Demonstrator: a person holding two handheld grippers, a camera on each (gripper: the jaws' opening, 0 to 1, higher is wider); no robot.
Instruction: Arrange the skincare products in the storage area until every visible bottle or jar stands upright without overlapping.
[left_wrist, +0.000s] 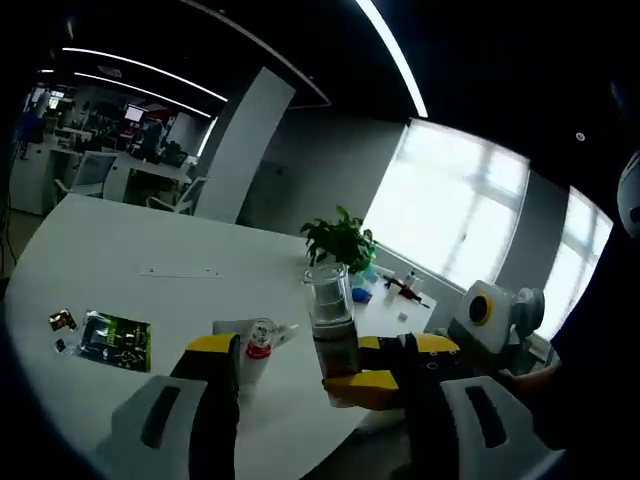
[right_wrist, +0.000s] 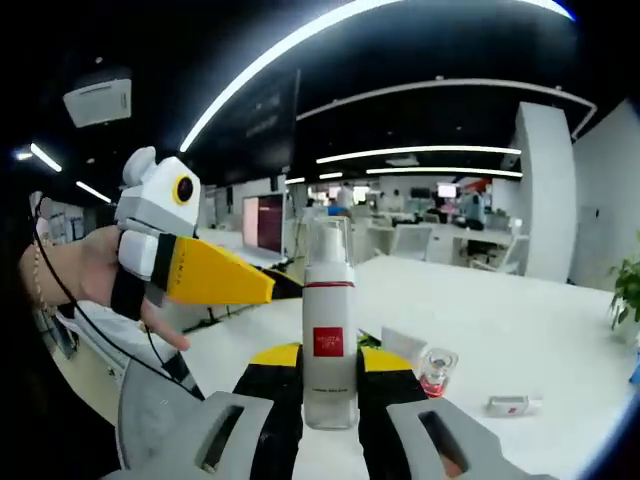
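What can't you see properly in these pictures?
- Left gripper view: the bottle's base, hidden by the right gripper holding it.
- Left gripper view: the packets' print, too small to read.
- Right gripper view: the bottle's base, between the jaws; its red label is blurred.
- Right gripper view: the plant, cut off by the edge.

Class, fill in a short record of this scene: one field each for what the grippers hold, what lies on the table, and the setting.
right gripper: shut on pump bottle, upright
left gripper: open, beside the bottle
on white table: small red-capped bottle, green packet, potted plant
setting: open office, bright windows
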